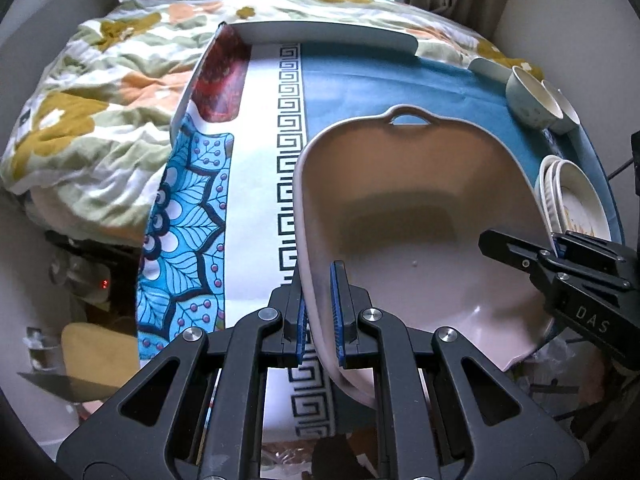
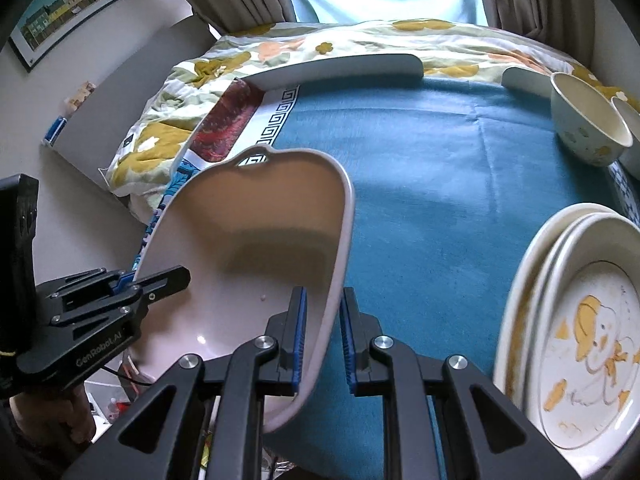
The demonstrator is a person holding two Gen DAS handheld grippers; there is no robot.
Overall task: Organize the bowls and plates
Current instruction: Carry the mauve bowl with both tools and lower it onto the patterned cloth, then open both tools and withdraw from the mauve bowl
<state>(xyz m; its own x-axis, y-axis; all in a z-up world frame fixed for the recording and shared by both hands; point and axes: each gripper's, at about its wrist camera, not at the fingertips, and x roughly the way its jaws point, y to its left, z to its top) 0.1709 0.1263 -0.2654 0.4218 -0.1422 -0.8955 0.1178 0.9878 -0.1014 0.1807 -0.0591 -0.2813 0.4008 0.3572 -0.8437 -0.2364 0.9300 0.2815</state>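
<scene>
A large pale pink baking dish [image 1: 400,208] with a loop handle at its far end is held between both grippers over the table. My left gripper [image 1: 318,280] is shut on the dish's left rim. My right gripper [image 1: 554,246] grips the opposite rim. In the right wrist view the dish [image 2: 260,232] fills the left half, with my right gripper [image 2: 324,296] shut on its right rim and my left gripper [image 2: 132,280] clamped on the far side. The dish is empty. A stack of white plates [image 2: 520,280] lies at the right, the top one bearing a yellow cartoon drawing.
The table carries a blue cloth [image 2: 440,180] with a patterned white and turquoise border [image 1: 256,200]. Two pale bowls [image 2: 588,128] stand at the back right. A grey curved tray edge [image 2: 340,66] lies along the far side. A floral duvet [image 1: 100,120] lies beyond and left.
</scene>
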